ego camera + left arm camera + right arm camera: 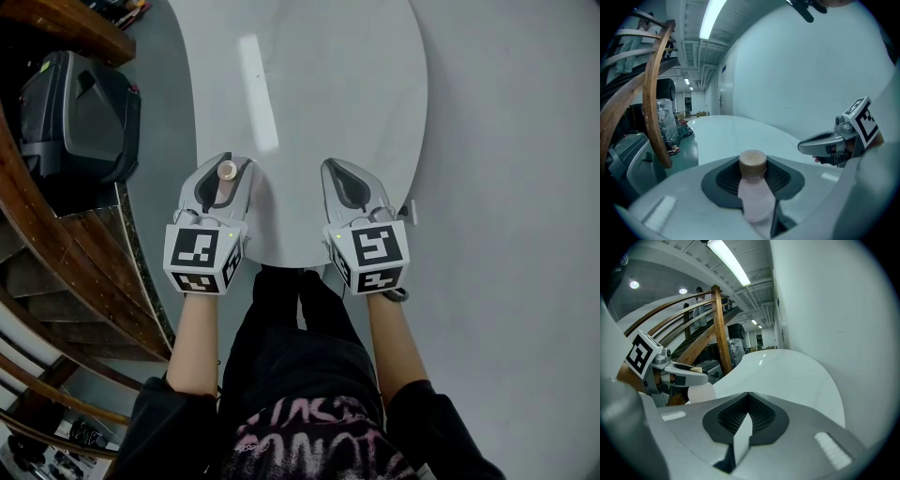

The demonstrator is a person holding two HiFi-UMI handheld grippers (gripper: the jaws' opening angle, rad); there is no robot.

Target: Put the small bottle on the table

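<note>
Table (319, 84), white and oval, fills the upper middle of the head view, its near edge just ahead of the person. Wooden stair rail (56, 234) curves down the left side, with a black case (80, 117) beside it on the floor. Left gripper (225, 178) sits over the table's near edge, jaws closed on a small bottle (754, 197). The bottle is pale pink with a tan cap pointing toward the jaw tips. Cannot tell whether it touches the tabletop. Right gripper (349, 183) is level with the left, near it but apart. Its jaws are pressed together with nothing between them.
</note>
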